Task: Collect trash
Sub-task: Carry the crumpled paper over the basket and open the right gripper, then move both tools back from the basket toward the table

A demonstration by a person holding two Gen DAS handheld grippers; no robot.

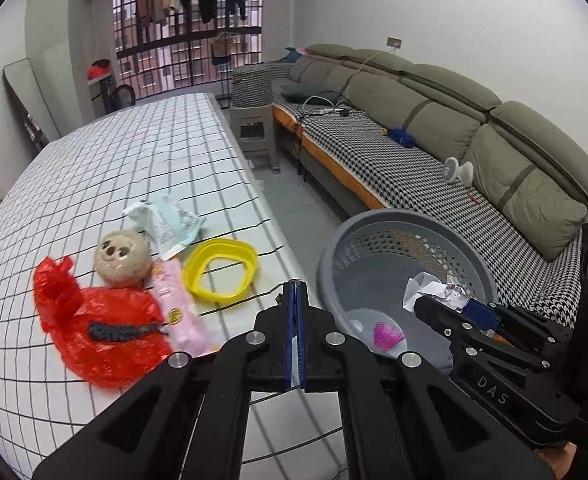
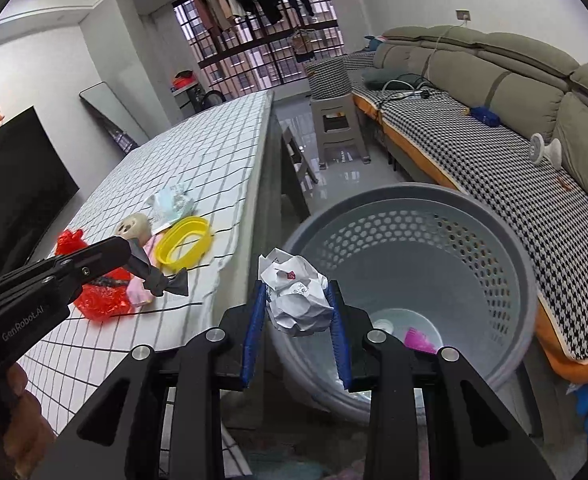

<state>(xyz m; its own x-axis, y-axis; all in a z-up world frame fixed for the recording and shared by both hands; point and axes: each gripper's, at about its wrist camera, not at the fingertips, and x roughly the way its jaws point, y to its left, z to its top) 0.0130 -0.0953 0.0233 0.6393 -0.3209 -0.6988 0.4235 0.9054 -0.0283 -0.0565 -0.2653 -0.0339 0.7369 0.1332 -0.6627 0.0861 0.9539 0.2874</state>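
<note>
Crumpled paper (image 2: 299, 300) sits pinched in our right claw (image 2: 298, 322) at the grey basket's (image 2: 529, 280) near rim, left claw (image 1: 296, 334) shut empty over the surface (image 1: 142, 148), so releasing early could drop it outside.

Right gripper (image 2: 298, 308) clamps a crumpled paper ball (image 2: 297, 300) between its blue pads, just over the near rim of the grey basket (image 2: 493, 280). A pink scrap (image 2: 419, 338) lies on the basket's bottom. Left of the basket stands a table (image 2: 198, 160) with a checked cloth. On it, nearest the basket, a yellow ring (image 2: 184, 243); behind the ring a pale wrapper (image 2: 172, 199); left of the ring a round toy head (image 2: 134, 229) and a red bag (image 2: 94, 296). Left gripper (image 2: 174, 284) reaches over the table, jaws closed. Right of the basket runs a sofa (image 2: 493, 152).
</note>
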